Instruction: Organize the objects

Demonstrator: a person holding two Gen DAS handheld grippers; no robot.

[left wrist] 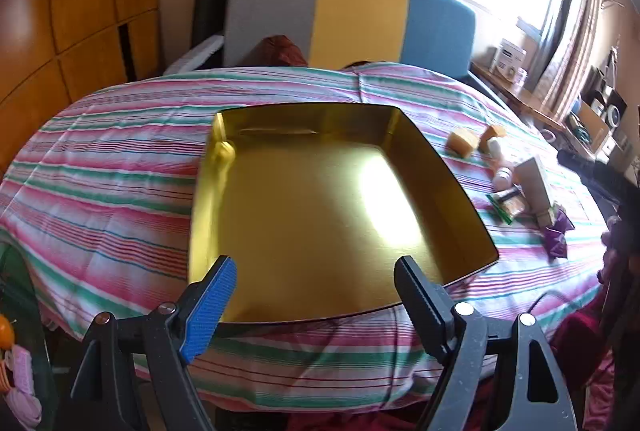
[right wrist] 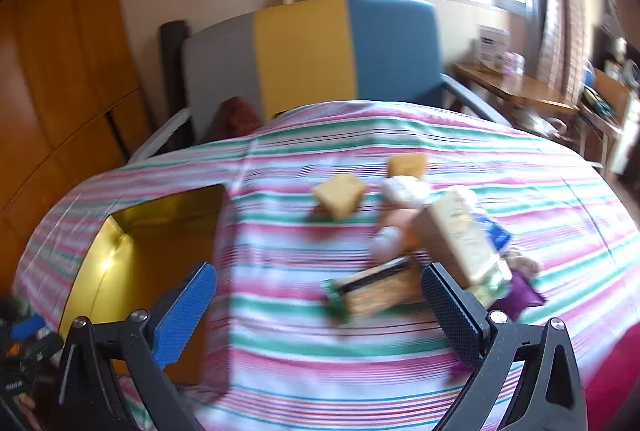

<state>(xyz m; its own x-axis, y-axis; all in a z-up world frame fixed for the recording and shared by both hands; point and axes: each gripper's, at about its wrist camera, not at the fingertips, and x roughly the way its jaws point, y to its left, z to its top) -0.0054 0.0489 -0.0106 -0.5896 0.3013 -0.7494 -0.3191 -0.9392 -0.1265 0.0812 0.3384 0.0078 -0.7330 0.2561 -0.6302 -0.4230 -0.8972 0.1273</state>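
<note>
Nothing sorted yet, I judge: the gold tray (left wrist: 304,199) sits empty on the striped surface (left wrist: 100,167), the pile (right wrist: 404,235) lies loose to its right, and left gripper (left wrist: 316,291) and right gripper (right wrist: 316,307) hang spread, empty.

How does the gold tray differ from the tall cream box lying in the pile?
The gold tray is wide, shallow, shiny and sits flat and open on top; the cream box is narrow, matte, closed and leans tilted on other items. The tray sits alone; the box is crowded. Both rest on the striped cloth.
</note>
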